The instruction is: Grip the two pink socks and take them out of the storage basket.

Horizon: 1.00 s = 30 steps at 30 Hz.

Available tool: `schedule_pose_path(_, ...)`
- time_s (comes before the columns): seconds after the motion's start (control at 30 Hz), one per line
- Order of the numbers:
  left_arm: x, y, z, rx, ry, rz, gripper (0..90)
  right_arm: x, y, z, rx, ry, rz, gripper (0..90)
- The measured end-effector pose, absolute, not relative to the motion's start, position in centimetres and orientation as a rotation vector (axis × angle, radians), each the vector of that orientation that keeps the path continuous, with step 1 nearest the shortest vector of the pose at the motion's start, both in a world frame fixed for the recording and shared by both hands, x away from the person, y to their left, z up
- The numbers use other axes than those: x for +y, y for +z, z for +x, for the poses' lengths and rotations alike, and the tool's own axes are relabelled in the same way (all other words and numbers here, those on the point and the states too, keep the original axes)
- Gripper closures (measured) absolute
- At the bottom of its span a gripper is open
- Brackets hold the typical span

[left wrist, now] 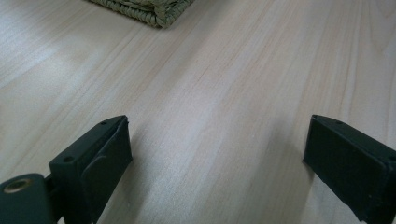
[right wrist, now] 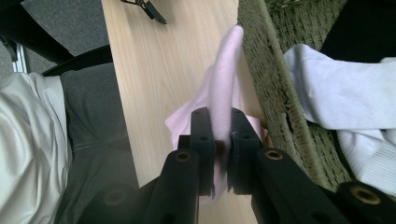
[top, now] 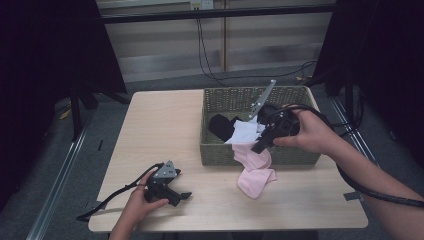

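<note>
Pale wooden table (top: pixel 165 135) in a dim room, two hand-held grippers at work over laundry.

Left gripper (top: pixel 172 192) rests low on bare wood, jaws spread wide with nothing between them. To its right, the right gripper (top: pixel 261 145) is clenched on a pink sock (top: pixel 255 172) draped over the near wall of a woven basket (top: pixel 305 95); a white garment (top: pixel 246 131) and something black lie inside, beyond the jaws. Judged best: hold the pinch firm and lift the sock clear of the rim before carrying it. No readable writing or labels.
</note>
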State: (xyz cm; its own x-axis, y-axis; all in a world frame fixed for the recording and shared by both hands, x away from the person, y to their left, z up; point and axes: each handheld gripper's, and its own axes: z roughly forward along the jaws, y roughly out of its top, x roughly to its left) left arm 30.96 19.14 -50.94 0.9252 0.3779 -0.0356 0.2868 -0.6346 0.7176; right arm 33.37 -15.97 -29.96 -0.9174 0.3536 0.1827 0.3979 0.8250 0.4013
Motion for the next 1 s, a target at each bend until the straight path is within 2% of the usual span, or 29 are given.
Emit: schedule_pose_path(1.0, 19.1, -50.9, 31.0, 0.470, 0.149, 2.300, 6.9, -13.8, -35.1, 33.0, -2.887, -0.629, -0.548, 82.2)
